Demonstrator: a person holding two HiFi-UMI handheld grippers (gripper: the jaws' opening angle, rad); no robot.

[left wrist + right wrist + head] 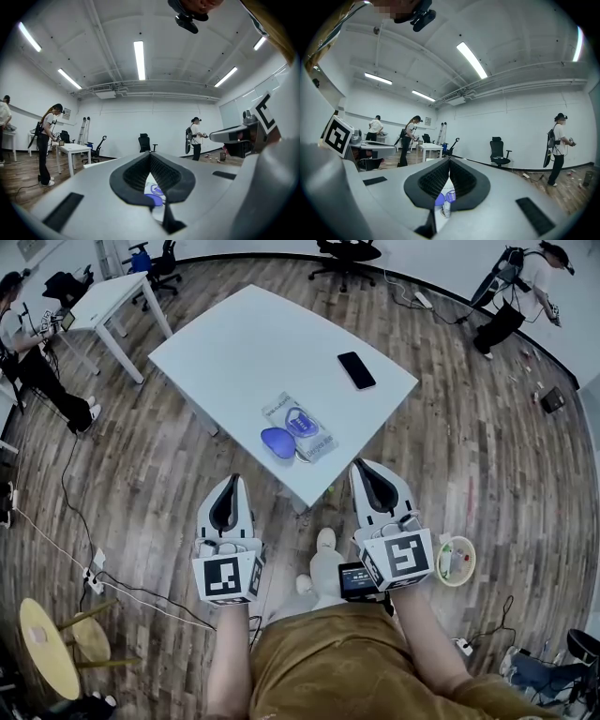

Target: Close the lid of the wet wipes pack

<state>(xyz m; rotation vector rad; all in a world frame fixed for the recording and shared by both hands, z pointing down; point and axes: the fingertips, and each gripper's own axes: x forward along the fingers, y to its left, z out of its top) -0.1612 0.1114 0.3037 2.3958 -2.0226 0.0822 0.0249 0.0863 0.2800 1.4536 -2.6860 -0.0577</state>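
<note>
The job looks not yet begun. The wet wipes pack (307, 425) lies close to the near edge of the white worktop (234, 343), its blue lid (277, 442) flipped open to the pack's left. The left tongs (232, 482) and the right tongs (362, 467) hang off the near edge, apart from the pack, each clenched tip to tip on nothing. A phone (356, 369) lies farther back on the right. Still to do: reach in, fold the lid over and press it down.
</note>
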